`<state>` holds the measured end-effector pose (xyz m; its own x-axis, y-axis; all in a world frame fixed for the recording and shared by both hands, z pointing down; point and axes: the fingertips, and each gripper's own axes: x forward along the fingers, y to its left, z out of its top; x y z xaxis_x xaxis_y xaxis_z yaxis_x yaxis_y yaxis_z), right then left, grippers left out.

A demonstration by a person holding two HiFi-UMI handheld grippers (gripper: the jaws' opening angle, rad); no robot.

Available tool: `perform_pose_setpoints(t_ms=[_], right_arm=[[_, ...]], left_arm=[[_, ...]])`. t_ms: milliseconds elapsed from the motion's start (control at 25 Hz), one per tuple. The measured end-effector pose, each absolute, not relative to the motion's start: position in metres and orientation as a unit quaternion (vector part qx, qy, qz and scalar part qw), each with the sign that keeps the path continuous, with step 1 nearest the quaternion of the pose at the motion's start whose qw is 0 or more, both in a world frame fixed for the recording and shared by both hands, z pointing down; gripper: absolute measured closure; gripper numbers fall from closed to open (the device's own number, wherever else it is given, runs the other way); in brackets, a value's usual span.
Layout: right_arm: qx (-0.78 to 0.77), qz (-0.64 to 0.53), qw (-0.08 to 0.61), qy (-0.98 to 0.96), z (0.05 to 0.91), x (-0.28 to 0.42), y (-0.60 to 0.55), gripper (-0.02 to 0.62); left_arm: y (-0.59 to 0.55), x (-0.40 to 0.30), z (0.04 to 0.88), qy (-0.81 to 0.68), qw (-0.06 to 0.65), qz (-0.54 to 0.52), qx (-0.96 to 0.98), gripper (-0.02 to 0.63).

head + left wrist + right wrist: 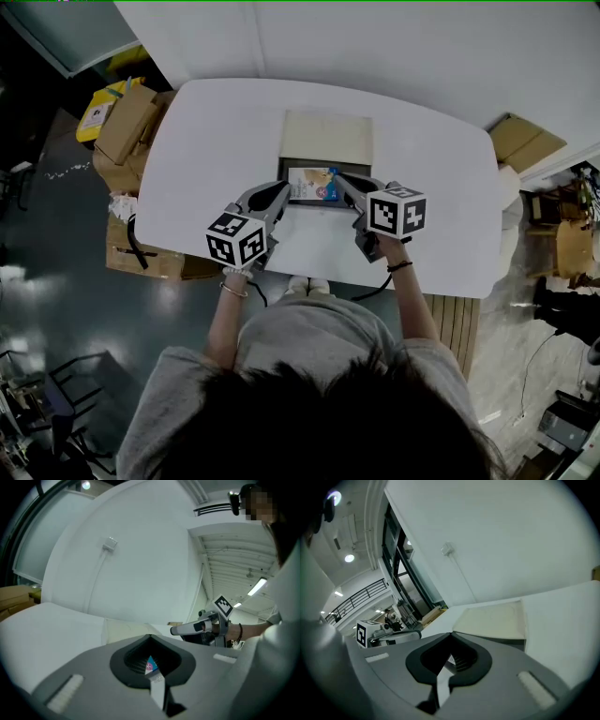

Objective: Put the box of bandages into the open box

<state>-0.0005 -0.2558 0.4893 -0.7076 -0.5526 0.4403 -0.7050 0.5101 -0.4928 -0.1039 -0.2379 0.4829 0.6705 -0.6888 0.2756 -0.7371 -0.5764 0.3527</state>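
Note:
The open box [291, 169] stands mid-table, its dark tray facing up and its beige lid [326, 139] folded back behind it. The box of bandages [313, 183], printed blue and pink, is over the tray between the two grippers. My left gripper [283, 191] touches its left edge. In the left gripper view its jaws [150, 636] are closed, with a thin white, blue-printed edge of the bandage box [151, 665] caught between them. My right gripper [343, 185] sits at the box's right edge. Its jaws [451, 633] are shut, with a pale sliver in the slit that I cannot identify.
A white sheet [317, 246] lies on the white table [211, 141] between the grippers and the near edge. Cardboard boxes [127, 131] are stacked left of the table, and more cardboard [525, 141] lies at the right. A white wall runs behind the table.

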Motion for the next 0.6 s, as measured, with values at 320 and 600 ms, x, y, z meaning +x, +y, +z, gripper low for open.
perform_pose_setpoints(t_ms=[320,600], right_arm=[[0.383,0.231,0.057,-0.893,0.441,0.011,-0.241,0.581],[0.397,0.178,0.033,-0.900,0.410,0.017,-0.231,0.581]], left_arm=[[-0.235,-0.104,0.447,-0.406,0.173,0.034,0.897,0.612],[-0.226,-0.102,0.430,-0.403,0.152,0.021,0.902,0.613]])
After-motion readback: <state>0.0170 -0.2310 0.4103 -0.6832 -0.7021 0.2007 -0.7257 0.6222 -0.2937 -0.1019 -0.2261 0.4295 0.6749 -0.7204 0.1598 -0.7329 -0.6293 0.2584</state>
